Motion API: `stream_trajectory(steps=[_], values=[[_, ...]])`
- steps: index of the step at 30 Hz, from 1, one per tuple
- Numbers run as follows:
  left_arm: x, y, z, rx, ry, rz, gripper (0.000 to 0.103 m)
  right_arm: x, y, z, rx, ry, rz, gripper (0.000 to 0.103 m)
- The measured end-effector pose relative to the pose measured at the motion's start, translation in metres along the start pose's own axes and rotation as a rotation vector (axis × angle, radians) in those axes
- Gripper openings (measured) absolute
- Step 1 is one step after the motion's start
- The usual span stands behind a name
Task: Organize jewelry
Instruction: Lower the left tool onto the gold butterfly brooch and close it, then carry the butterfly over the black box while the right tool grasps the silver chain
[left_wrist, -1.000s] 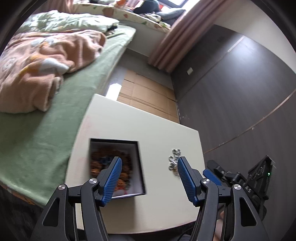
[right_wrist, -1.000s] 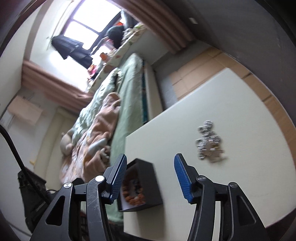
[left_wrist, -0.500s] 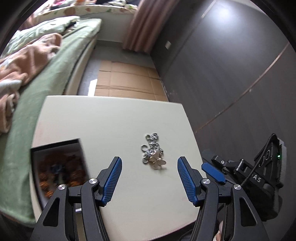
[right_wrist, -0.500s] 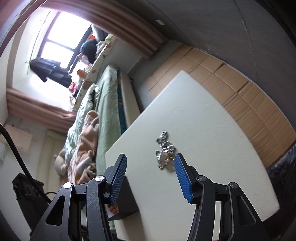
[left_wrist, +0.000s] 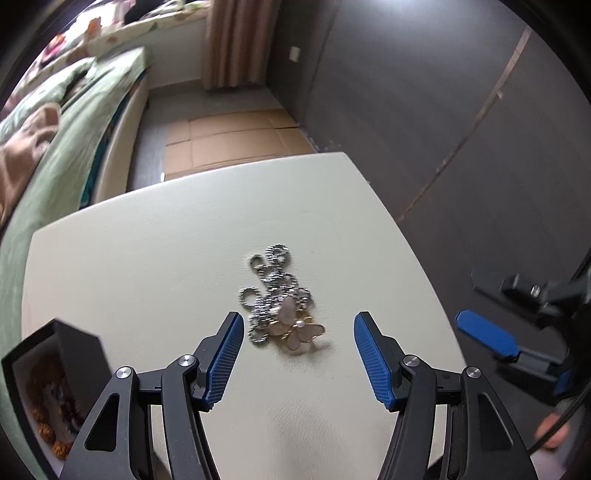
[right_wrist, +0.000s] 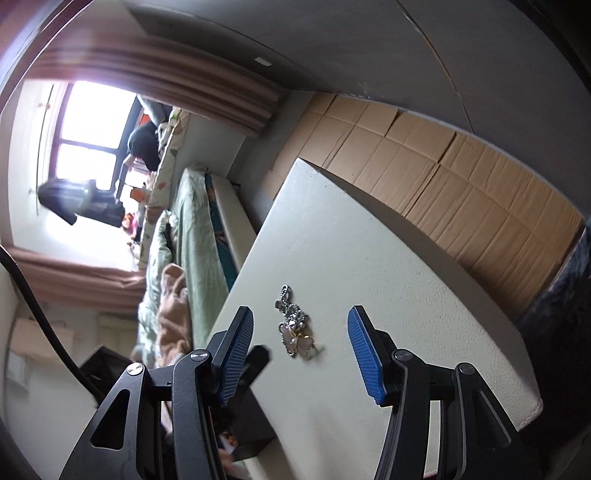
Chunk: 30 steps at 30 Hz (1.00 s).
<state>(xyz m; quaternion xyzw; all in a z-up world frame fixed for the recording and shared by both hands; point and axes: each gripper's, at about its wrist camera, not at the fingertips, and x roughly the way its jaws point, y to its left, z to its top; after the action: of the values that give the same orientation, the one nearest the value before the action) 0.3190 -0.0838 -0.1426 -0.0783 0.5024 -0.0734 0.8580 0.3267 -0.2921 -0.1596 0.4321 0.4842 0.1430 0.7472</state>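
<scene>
Jewelry (left_wrist: 279, 299), a tangle of silver chain with a pale butterfly-shaped piece edged in gold, lies near the middle of the cream worktop (left_wrist: 147, 266), just below the centre of the left wrist frame. The left tool (left_wrist: 298, 349) stands wide open and holds nothing, its blue fingers (left_wrist: 223, 356) on either side of the heap's near end and apart from it. In the lower left corner of that frame sits a black box (left_wrist: 55, 354) with orange and blue beads inside, well apart from the heap. At the right edge the right tool (left_wrist: 487, 338) shows, blurred.

In the right wrist view the same jewelry (right_wrist: 295, 326) lies between the spread tips of the right tool (right_wrist: 300, 350), which is also wide open and grips nothing. The black box (right_wrist: 251, 417) shows behind its left finger. A bed (right_wrist: 192, 240) with green bedding fills the left of the frame, with flattened cardboard (right_wrist: 461, 184) on the floor at the upper right.
</scene>
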Motion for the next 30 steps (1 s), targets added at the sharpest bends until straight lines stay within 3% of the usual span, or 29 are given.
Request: stream_trajectory(steps=[10, 13, 17, 18, 23, 30], values=[[0.023, -0.014, -0.01, 0.113, 0.012, 0.034, 0.064, -0.007, -0.007, -0.003, 0.054, -0.035, 0.007, 0.054], [0.031, -0.021, -0.01, 0.151, 0.017, 0.1, 0.063, -0.005, -0.011, -0.004, 0.072, -0.027, 0.009, 0.054], [0.037, -0.024, -0.012, 0.192, 0.014, 0.157, 0.049, -0.005, -0.012, -0.004, 0.067, -0.024, 0.005, 0.054], [0.038, -0.022, -0.012, 0.188, 0.013, 0.16, 0.044, -0.004, -0.011, -0.004, 0.067, -0.025, 0.003, 0.054], [0.027, -0.003, -0.015, 0.13, -0.001, 0.158, 0.044, 0.002, -0.008, -0.005, 0.051, -0.012, -0.01, 0.054], [-0.002, 0.039, -0.013, -0.069, -0.053, 0.112, 0.044, 0.015, 0.006, -0.007, -0.029, 0.016, -0.048, 0.054]])
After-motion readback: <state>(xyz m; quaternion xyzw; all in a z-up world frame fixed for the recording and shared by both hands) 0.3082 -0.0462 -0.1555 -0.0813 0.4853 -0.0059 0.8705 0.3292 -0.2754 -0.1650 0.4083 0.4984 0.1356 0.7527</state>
